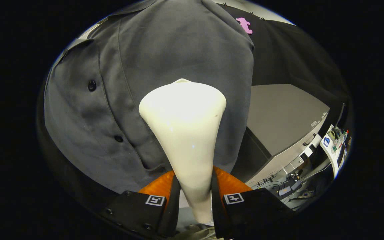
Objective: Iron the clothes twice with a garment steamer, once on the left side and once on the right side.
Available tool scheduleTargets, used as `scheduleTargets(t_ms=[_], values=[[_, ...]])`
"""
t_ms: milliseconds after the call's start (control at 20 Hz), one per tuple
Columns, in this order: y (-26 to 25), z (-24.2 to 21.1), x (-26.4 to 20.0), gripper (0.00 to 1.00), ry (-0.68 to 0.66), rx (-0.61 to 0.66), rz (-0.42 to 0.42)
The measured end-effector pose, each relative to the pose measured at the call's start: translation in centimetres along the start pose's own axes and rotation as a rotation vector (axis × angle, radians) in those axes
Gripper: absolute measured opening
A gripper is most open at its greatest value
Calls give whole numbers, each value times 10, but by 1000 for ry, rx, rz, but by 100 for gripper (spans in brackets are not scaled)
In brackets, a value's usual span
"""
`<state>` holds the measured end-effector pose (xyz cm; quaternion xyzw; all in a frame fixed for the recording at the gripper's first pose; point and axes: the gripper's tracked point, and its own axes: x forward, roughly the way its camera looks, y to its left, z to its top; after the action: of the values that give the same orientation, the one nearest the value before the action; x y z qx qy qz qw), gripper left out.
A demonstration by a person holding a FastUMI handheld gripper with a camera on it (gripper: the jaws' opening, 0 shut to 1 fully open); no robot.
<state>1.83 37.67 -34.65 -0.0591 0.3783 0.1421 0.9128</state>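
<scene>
A white garment steamer (185,133) stands up between my fingers, its narrow handle pinched on both sides and its wide head flaring out ahead. My gripper (195,193) is shut on that handle. The steamer head rests against or very near a dark grey button-up shirt (165,60) that hangs just beyond it. The head sits on the shirt's right panel, to the right of the button placket (118,138). Two dark buttons show on the placket.
To the right of the shirt stands a grey table (285,113). Beyond its corner lie cables and small devices on the floor (288,190), and a white cart with bottles (335,143). Black cloth hangs behind the shirt.
</scene>
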Motion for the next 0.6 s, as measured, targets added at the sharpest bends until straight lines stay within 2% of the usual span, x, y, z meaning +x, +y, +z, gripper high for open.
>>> scheduleTargets(t_ms=[600], values=[[-17, -87, 36, 50, 151, 5, -40]])
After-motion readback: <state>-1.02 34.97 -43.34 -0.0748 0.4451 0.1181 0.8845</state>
